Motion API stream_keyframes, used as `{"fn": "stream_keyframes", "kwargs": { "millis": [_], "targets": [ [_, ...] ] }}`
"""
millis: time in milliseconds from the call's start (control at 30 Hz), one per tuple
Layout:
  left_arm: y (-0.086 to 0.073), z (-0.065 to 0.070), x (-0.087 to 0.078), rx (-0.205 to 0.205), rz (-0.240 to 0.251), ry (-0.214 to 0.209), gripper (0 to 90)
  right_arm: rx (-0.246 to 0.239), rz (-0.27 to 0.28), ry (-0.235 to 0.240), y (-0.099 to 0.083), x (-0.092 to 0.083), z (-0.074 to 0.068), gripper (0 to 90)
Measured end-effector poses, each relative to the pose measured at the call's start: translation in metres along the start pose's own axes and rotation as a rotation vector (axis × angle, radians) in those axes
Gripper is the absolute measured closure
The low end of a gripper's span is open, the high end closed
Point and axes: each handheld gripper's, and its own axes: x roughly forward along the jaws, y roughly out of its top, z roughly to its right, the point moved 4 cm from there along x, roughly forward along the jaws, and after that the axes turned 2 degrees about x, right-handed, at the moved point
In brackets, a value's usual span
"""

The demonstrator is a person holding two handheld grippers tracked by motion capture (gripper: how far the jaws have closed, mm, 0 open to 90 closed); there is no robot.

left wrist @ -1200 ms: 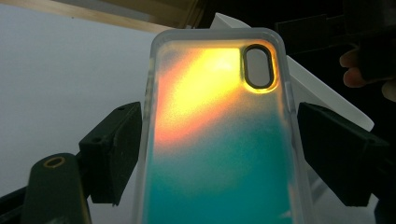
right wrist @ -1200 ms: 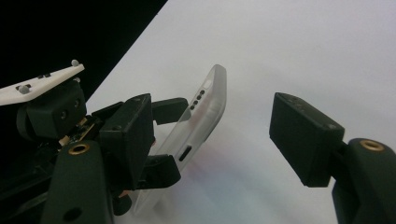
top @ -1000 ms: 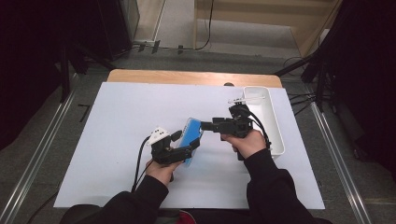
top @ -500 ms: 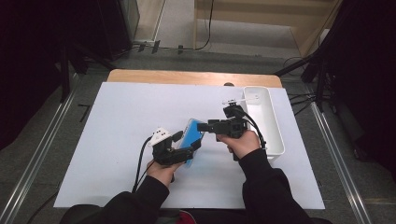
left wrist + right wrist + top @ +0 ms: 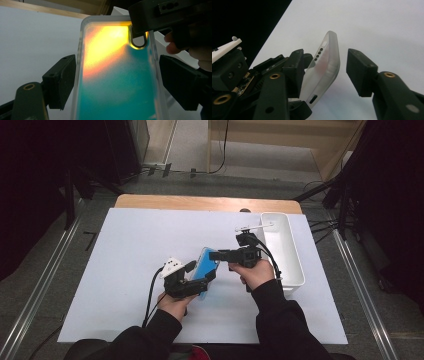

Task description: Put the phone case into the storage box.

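Phone case (image 5: 205,270) up off the table (image 5: 125,245), pinched by its sides in left gripper (image 5: 196,279). Right gripper (image 5: 216,255) around its far end, jaws just closing, not yet pressing. Handover half done; white bin (image 5: 295,270) waiting at right.

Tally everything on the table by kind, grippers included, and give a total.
Phone case, blue-green and yellow with a clear rim: 1
White bin: 1
Hand-held grippers: 2, the left gripper and the right gripper
Total: 4
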Motion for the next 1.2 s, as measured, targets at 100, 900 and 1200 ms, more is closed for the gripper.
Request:
{"fn": "stream_keyframes", "kwargs": {
  "millis": [100,900,1200],
  "targets": [
    [-0.0007,0.0001,0.0008,-0.010,0.000,-0.009,16.5,0.015,-0.011,0.004,-0.0004,0.0017,0.0005,56.5],
    [-0.0007,0.0039,0.0004,0.053,0.016,0.013,16.4,0.082,-0.019,0.039,0.0011,-0.0026,-0.0035,76.2],
    [0.0017,0.0048,0.0014,0.068,0.014,0.009,16.3,0.080,-0.013,0.043,0.0024,-0.0047,-0.0054,76.8]
  ]
}}
